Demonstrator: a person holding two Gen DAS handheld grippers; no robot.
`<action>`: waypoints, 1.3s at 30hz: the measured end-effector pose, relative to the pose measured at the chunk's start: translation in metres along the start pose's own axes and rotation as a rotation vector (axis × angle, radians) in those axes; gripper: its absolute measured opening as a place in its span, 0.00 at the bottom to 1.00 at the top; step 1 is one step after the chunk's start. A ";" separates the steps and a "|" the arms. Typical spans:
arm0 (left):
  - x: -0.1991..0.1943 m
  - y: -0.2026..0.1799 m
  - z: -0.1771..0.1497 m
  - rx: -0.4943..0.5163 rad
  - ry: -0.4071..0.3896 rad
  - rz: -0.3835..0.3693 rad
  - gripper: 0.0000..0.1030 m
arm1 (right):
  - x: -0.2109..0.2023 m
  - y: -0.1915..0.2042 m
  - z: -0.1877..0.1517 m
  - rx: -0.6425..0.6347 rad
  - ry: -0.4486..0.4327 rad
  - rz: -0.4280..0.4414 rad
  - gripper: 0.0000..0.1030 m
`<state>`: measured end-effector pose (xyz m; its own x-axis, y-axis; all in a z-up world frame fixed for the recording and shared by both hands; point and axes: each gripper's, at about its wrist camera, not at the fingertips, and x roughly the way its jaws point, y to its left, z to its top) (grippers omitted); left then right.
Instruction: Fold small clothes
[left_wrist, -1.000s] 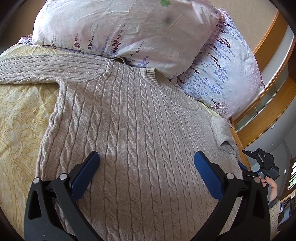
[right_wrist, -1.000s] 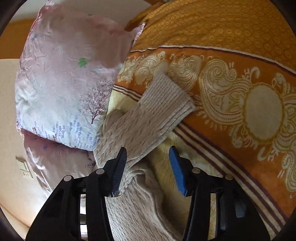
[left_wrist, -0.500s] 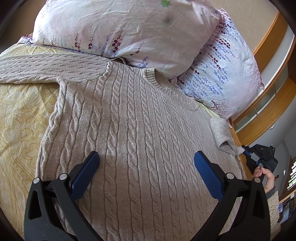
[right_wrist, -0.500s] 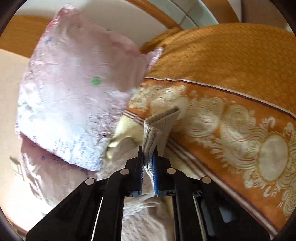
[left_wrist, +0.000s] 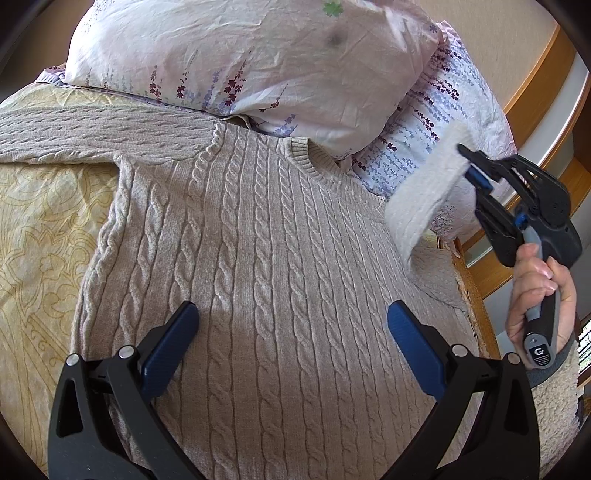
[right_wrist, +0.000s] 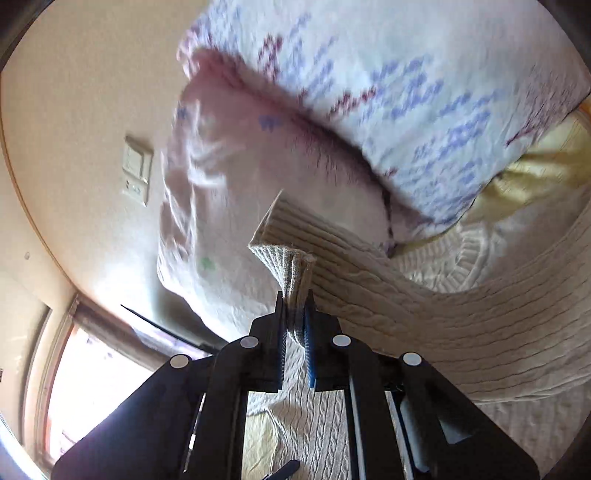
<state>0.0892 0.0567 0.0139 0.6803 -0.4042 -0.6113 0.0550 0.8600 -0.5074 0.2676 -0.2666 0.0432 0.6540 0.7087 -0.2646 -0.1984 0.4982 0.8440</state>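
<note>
A beige cable-knit sweater (left_wrist: 258, 266) lies flat, front up, on a yellow patterned bedspread (left_wrist: 40, 221), collar toward the pillows. Its left sleeve (left_wrist: 92, 133) stretches out to the left. My left gripper (left_wrist: 291, 332) is open and hovers over the sweater's lower body, holding nothing. My right gripper (right_wrist: 295, 325) is shut on the cuff of the right sleeve (right_wrist: 291, 266) and holds it lifted in the air. It also shows in the left wrist view (left_wrist: 476, 173), with the raised sleeve (left_wrist: 424, 199) hanging down to the sweater's right shoulder.
Two floral pillows (left_wrist: 258, 62) (left_wrist: 454, 122) lie just beyond the collar. A wooden bed frame (left_wrist: 476, 291) runs along the right edge. A wall switch (right_wrist: 136, 173) and a window (right_wrist: 96, 373) show in the right wrist view.
My right gripper closed on the right sleeve's cuff, lifted it off the bed and swung it up and inward over the sweater. My left gripper has stayed still and open.
</note>
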 end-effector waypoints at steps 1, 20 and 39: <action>-0.001 0.000 0.000 -0.002 -0.001 -0.002 0.98 | 0.019 -0.004 -0.005 0.007 0.051 -0.008 0.09; -0.003 0.007 0.000 -0.034 -0.018 -0.053 0.98 | 0.137 -0.010 -0.080 -0.096 0.412 -0.183 0.09; -0.091 0.103 0.064 -0.116 -0.219 0.199 0.98 | 0.075 0.053 -0.131 -0.344 0.359 -0.148 0.99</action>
<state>0.0798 0.2024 0.0564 0.8111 -0.1438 -0.5670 -0.1706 0.8690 -0.4644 0.2101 -0.1218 0.0074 0.4133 0.7148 -0.5642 -0.3903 0.6988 0.5994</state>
